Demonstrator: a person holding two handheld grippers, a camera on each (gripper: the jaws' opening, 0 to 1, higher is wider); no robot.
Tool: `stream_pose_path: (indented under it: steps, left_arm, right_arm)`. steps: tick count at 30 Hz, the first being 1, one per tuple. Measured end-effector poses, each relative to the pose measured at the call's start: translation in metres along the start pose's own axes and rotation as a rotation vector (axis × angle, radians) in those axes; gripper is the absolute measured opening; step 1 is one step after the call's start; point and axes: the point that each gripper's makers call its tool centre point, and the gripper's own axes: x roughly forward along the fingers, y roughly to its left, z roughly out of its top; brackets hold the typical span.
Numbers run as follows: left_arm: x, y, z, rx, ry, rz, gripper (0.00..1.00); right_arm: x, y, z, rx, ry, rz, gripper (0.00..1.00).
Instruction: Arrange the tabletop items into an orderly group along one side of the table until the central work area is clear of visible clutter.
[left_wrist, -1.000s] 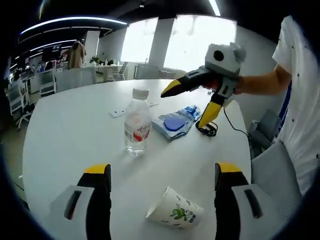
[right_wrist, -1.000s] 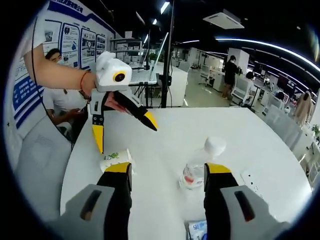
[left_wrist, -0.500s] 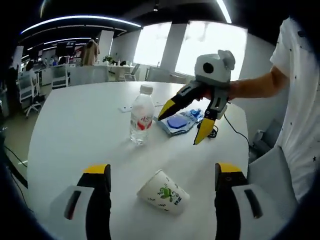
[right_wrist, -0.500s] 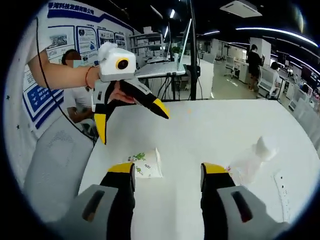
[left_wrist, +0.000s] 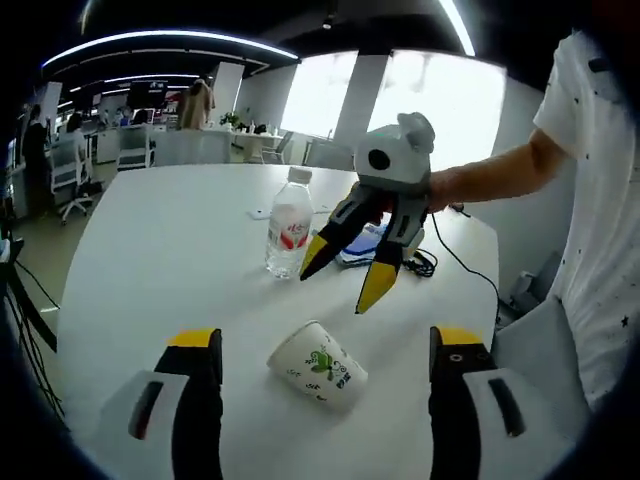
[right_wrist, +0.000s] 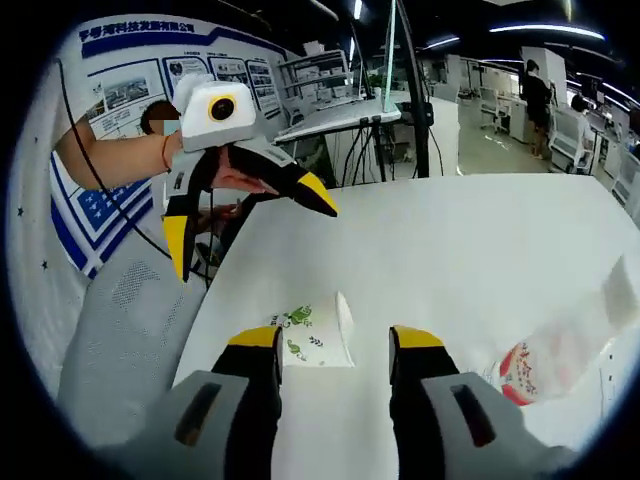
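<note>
The table is plain white. On it lies a white paper cup printed with a green cartoon figure and small dark lettering. At the cup's 11 o'clock in the left gripper view stands a clear bottle with a white cap and a red-and-white label. A blue packet lies at the cup's 12 o'clock, beside a black cable. Both the left gripper and right gripper are grey and black with yellow-tipped jaws.
</note>
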Motion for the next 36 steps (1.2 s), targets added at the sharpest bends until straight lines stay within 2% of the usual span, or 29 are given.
stream_pose_path:
  steps: [5,11,20,24,36]
  left_arm:
    - [-0.005,-0.001,-0.006,-0.013,0.001,0.015,0.87]
    - [-0.007,-0.003,-0.007,-0.030,-0.021,0.024,0.86]
    - [-0.010,-0.005,-0.009,-0.044,-0.036,0.032,0.86]
    - [-0.011,-0.005,-0.010,-0.048,-0.041,0.037,0.85]
    - [-0.007,-0.009,-0.010,-0.048,-0.044,0.030,0.85]
  right_arm:
    - [0.009,0.000,-0.004,0.038,0.011,0.043,0.39]
    - [0.017,0.000,-0.008,0.073,0.013,0.076,0.34]
    - [0.028,0.001,-0.012,0.095,0.034,0.119,0.34]
    - [0.032,0.008,-0.016,0.132,0.049,0.157,0.32]
    - [0.023,0.018,-0.027,0.153,0.064,0.175,0.25]
